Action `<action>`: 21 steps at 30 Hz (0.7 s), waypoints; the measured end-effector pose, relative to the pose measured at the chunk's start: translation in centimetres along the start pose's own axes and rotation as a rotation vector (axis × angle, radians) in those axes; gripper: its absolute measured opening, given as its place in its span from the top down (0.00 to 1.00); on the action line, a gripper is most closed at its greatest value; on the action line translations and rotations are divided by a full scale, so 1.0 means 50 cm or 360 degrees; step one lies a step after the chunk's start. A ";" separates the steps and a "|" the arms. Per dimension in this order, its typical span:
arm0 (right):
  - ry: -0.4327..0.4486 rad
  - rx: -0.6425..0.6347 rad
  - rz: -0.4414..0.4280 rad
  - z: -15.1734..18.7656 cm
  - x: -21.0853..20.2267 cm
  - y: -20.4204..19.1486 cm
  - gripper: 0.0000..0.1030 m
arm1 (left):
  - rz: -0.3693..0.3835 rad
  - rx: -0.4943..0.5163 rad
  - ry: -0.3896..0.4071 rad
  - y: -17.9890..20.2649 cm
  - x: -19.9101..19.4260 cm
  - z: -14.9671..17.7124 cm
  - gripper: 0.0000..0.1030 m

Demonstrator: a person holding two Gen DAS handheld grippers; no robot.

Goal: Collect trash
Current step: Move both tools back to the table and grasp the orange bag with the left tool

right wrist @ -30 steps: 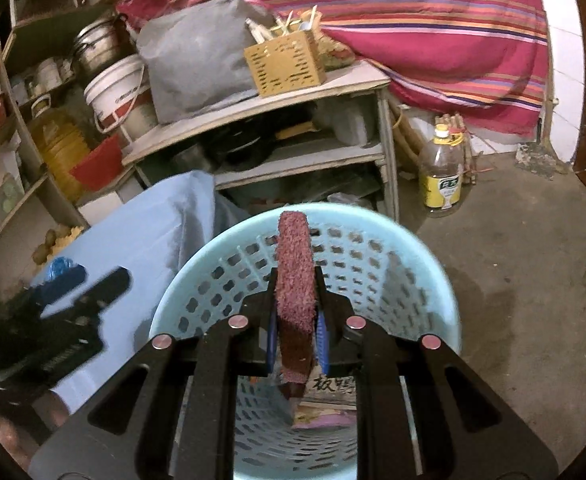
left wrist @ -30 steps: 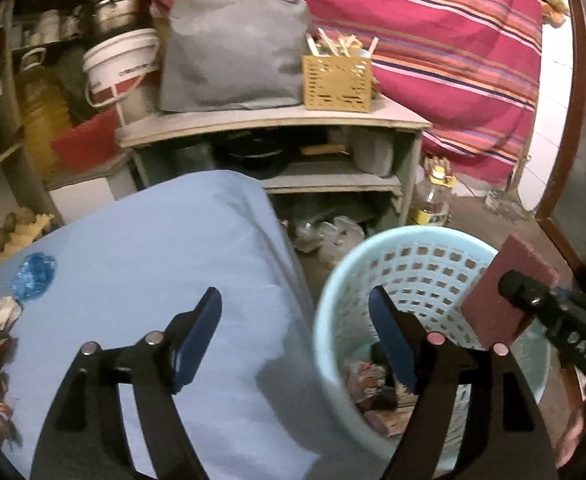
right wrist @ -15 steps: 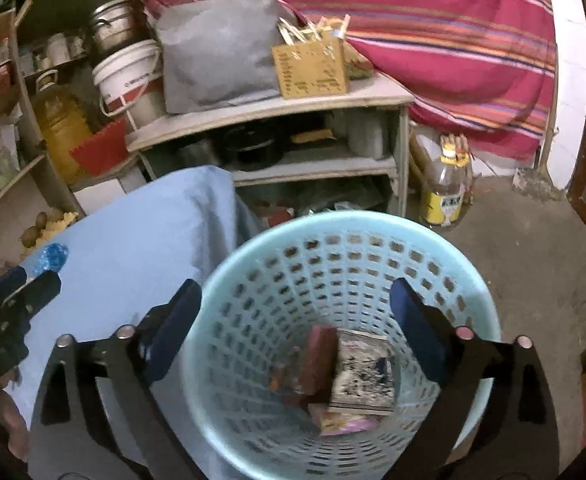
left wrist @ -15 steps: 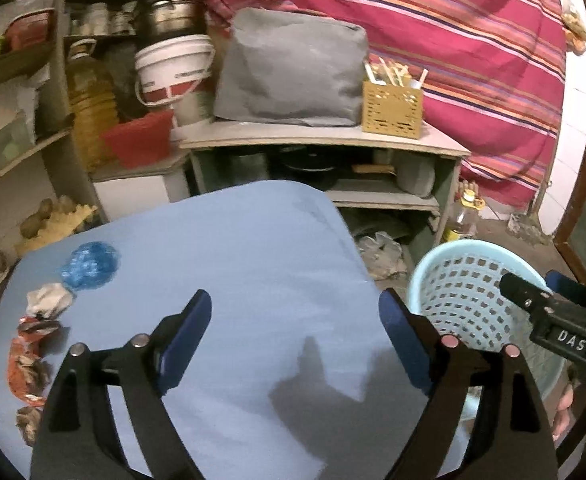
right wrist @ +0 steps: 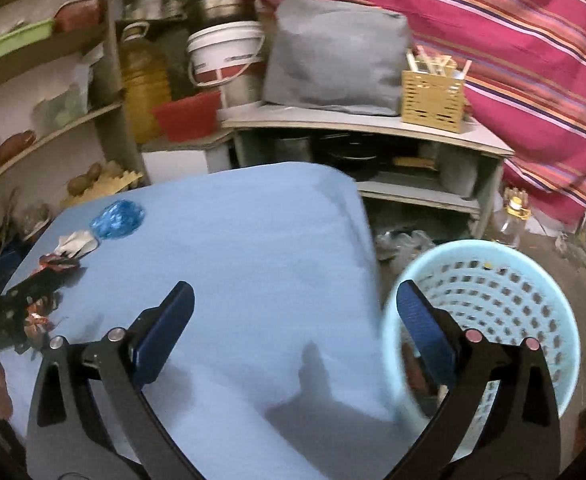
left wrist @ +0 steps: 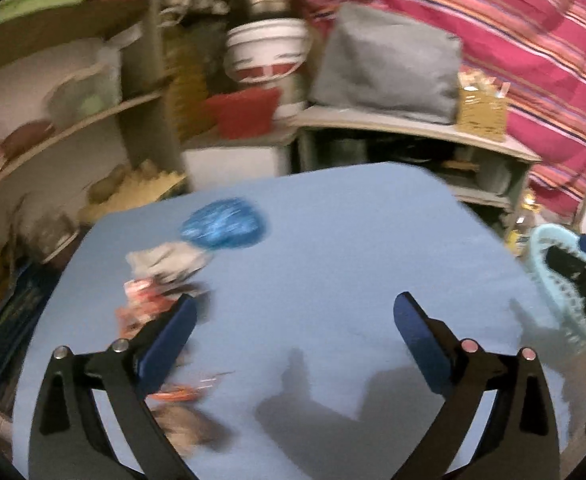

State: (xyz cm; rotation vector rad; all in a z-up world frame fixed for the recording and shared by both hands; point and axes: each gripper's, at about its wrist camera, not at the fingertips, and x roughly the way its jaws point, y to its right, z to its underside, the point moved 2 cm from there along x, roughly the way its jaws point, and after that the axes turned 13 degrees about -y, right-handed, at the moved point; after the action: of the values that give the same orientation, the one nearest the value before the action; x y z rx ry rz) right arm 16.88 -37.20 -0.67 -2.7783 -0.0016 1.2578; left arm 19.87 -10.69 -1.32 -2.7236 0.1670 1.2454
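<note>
Next step, by the look of it: fetching more trash from the bench point(right wrist: 253, 240). Best to bring the left tool point(left wrist: 293, 328), empty with jaws opening, down over the nearest scrap with one pad either side before pinching. Right tool point(right wrist: 293, 320) spread wide, empty, hanging over the bench edge beside the basket point(right wrist: 533, 264).

Trash point(left wrist: 161, 308) clustered at the bench's left side: crumpled blue wrapper point(right wrist: 117, 219), white paper point(right wrist: 76, 243), red-orange wrappers, blurred. Light, crushable, easily pushed aside.

Table cover point(right wrist: 253, 248) – matt cloth; basket point(right wrist: 533, 280) – perforated plastic.
</note>
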 end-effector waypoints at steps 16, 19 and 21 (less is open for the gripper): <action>-0.0170 -0.0086 -0.0063 -0.009 0.092 -0.179 0.04 | -0.0059 -0.0218 -0.0330 -0.264 0.087 0.101 0.08; -0.0187 -0.0100 -0.0101 -0.015 0.104 -0.211 0.04 | 0.0007 -0.0175 -0.0380 -0.253 0.095 0.109 0.24; -0.0186 -0.0124 -0.0111 -0.018 0.109 -0.231 0.04 | 0.0058 -0.0135 -0.0425 -0.244 0.105 0.112 0.46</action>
State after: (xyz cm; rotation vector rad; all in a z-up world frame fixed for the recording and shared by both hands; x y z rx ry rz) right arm 21.57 -25.55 -3.18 -2.7371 -0.1573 1.4301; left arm 21.08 2.08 -7.92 -2.5980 0.1370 1.6449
